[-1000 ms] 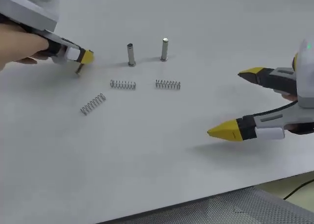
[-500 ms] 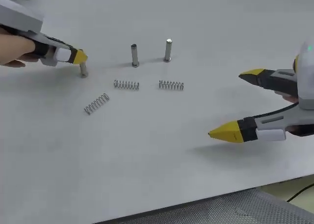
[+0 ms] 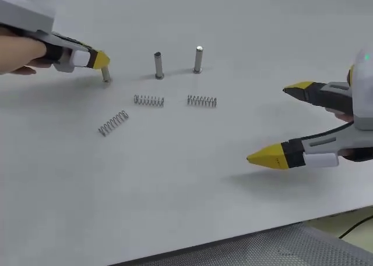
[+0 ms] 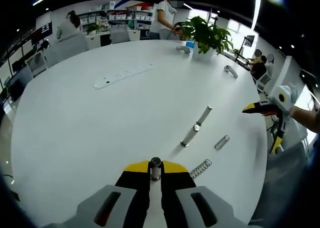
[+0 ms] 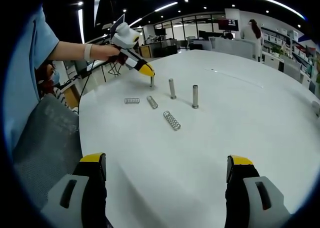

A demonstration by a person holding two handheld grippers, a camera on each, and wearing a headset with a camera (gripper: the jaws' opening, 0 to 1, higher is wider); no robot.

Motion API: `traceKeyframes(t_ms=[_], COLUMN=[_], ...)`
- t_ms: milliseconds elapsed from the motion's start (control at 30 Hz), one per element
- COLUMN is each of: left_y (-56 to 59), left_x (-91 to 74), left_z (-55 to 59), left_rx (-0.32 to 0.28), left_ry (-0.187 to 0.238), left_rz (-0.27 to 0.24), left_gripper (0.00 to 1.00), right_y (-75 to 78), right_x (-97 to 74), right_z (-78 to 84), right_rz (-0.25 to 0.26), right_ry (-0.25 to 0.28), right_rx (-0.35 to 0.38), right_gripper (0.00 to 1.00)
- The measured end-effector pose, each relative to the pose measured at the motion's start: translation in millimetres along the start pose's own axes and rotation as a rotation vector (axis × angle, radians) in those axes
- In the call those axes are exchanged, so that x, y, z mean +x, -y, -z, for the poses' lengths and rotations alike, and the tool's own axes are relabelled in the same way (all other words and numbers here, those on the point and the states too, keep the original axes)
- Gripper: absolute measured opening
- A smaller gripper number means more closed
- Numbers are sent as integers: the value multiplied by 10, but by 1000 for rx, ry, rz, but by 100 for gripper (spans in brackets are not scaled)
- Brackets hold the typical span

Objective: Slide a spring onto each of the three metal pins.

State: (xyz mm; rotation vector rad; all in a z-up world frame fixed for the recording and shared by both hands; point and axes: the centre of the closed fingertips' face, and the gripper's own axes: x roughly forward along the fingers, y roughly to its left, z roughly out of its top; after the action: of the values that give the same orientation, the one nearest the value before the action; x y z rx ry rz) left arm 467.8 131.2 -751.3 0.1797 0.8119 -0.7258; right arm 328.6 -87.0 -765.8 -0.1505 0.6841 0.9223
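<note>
Left tool (image 3: 99, 60), upper left over the white bench (image 3: 175, 190), jaws closed on the third pin (image 3: 106, 74). Tilted a second ago, it now stands upright, nearer the middle pin (image 3: 158, 65) and right pin (image 3: 198, 59). Right tool (image 3: 269, 123) gapes wide, empty. Three springs (image 3: 148, 100) lie loose below the pins, uncontained; none threaded yet.

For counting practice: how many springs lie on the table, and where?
3. Left spring in front of left pin; middle spring in front of middle pin; right spring in front of right pin. None seems hidden.
</note>
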Motion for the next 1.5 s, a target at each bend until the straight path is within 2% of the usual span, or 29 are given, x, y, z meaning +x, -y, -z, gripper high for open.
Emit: traceKeyframes(t_ms=[100,233,300,567,600,667,767,867,1500], left_y=[12,43,65,64,59,56,55,54,14], left_x=[30,67,88,136,135,136,142,136,163], left_z=[-13,-48,-46,17,8,31,58,42,32], left_rx=[8,-18,-8,-11,0,-15,4,22,73], left_ry=[5,44,51,68,83,82,86,111,131], left_rz=[-1,7,9,-1,-7,-7,-15,-24,-32], left_gripper=[0,0,0,0,0,0,0,0,0], right_y=[-1,1,-3,12,15,14,10,10,29], right_x=[0,4,7,5,5,3,6,8,13], right_z=[2,3,3,-12,-13,-12,-4,-9,17], right_rz=[0,0,-2,6,7,7,6,6,4], right_ry=[-1,-1,-1,4,5,5,1,4,-1], right_rx=[-1,-1,0,-4,-4,-3,-4,-1,-2], right_gripper=[100,100,100,100,100,100,100,100,100])
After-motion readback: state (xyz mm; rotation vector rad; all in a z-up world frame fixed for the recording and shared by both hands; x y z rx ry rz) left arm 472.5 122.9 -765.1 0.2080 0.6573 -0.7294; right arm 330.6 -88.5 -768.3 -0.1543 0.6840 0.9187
